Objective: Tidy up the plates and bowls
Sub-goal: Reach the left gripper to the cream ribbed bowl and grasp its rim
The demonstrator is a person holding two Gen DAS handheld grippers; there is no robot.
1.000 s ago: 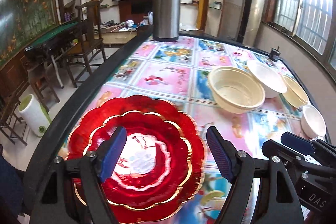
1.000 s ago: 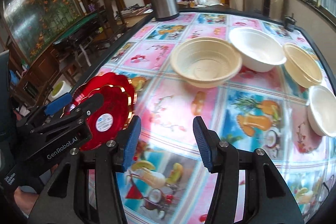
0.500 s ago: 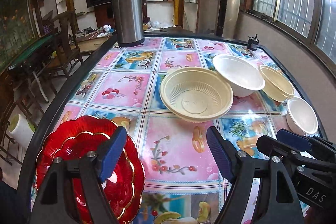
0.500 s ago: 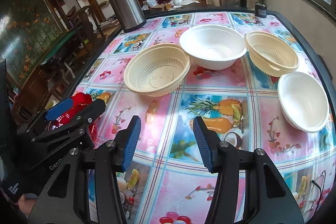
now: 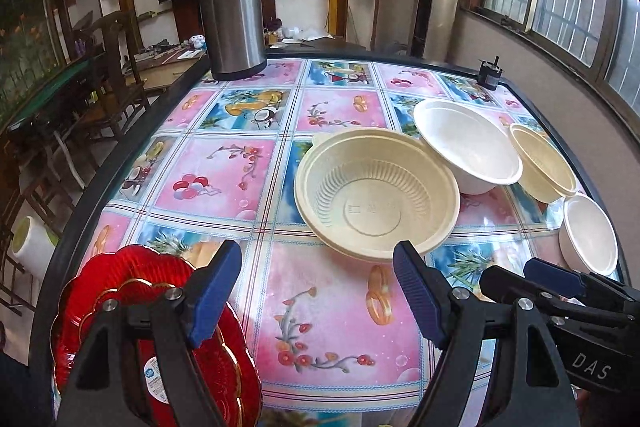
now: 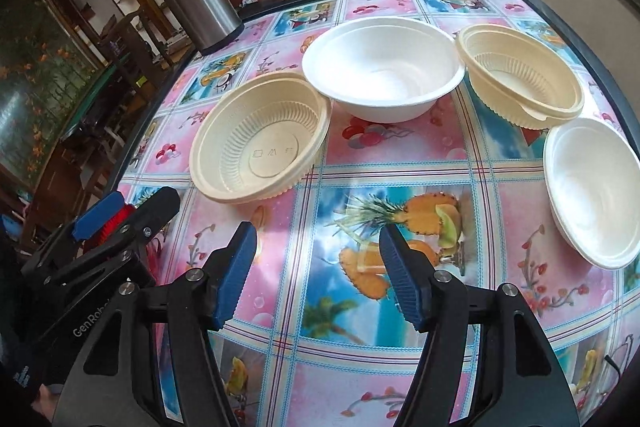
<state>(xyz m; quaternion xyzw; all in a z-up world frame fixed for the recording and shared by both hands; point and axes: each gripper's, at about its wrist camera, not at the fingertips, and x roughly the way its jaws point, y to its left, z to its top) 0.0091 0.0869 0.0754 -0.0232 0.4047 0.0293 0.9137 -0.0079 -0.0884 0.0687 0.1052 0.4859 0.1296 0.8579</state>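
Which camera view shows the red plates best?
The left wrist view: the red plates lie at the near left table edge, mostly visible behind the left gripper. In the right wrist view only a red sliver shows behind the other gripper's finger.

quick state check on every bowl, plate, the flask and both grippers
large cream bowl: upright, empty, tilted
large white bowl: upright, empty
small cream bowl: upright, empty, tilted
small white bowl: upright, empty
red plates: stacked at the table edge
flask: standing, lid on
left gripper: open, empty
right gripper: open, empty, jaws just widened
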